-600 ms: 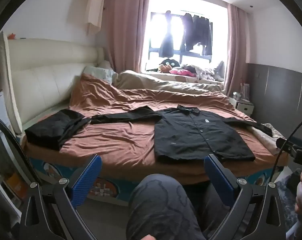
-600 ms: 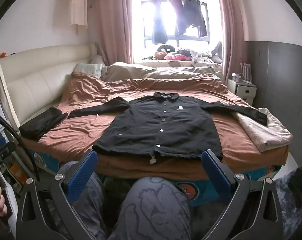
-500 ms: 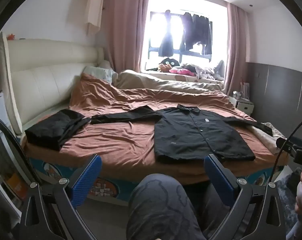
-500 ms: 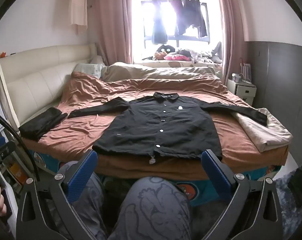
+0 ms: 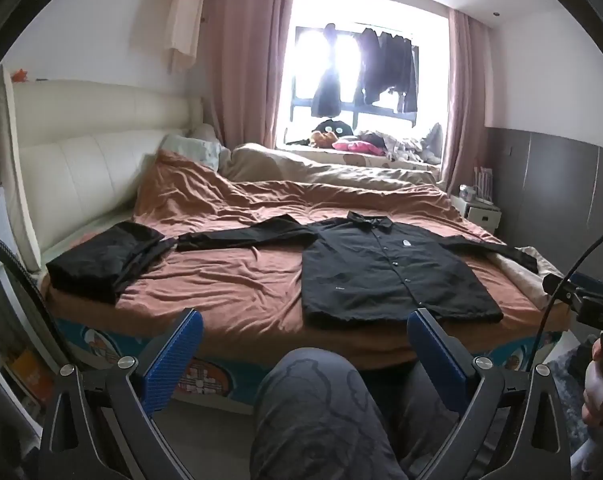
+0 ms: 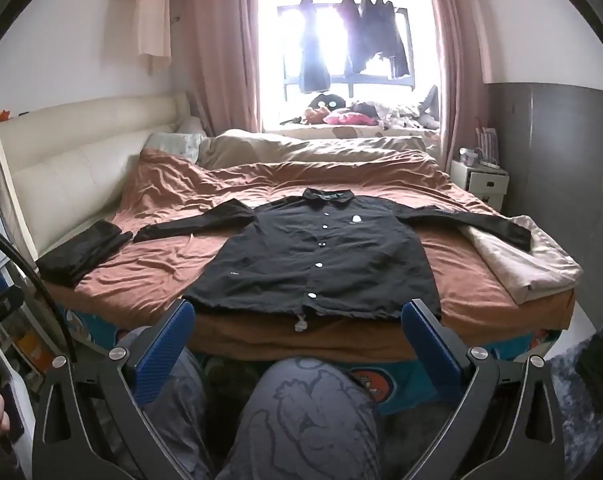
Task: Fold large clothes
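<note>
While both my grippers hang spread wide and empty before the bed, I see a folded black bundle (image 6: 81,250) left, then the matte black shirt (image 6: 321,264) flat, sleeves outstretched, on the wrinkled rust sheet (image 6: 149,280), then a cream blanket (image 6: 533,264) right.
</note>
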Action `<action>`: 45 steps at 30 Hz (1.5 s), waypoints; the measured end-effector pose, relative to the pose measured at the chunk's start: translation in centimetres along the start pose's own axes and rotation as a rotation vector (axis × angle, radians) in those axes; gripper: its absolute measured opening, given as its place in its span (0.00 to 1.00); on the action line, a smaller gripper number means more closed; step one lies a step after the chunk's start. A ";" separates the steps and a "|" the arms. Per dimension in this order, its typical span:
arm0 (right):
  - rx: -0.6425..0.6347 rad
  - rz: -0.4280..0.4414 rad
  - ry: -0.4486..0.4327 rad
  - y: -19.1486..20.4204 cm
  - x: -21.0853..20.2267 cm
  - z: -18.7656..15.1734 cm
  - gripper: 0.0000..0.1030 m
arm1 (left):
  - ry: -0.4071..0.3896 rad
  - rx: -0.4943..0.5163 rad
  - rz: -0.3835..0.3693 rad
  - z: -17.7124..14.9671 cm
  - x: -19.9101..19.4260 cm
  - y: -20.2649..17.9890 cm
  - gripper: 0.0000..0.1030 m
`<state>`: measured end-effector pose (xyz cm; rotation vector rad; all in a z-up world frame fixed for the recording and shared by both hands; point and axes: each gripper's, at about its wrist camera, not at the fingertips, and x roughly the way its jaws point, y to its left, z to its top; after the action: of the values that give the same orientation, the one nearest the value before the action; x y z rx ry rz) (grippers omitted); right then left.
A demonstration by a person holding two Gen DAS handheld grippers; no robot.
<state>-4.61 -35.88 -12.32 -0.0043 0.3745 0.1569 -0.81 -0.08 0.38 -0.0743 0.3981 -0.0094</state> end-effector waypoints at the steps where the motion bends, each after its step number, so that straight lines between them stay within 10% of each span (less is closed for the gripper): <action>1: 0.001 -0.003 0.001 0.0 0.0 0.0 1.00 | 0.000 0.001 -0.001 0.2 0.0 -0.1 0.99; 45: 0.022 -0.071 -0.044 0.5 -1.9 -0.3 1.00 | -0.056 -0.026 -0.071 0.8 -1.1 0.3 0.99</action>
<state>-6.58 -35.74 -11.90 0.0072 0.3319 0.0825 -1.51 0.30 1.52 -0.1138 0.3399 -0.0721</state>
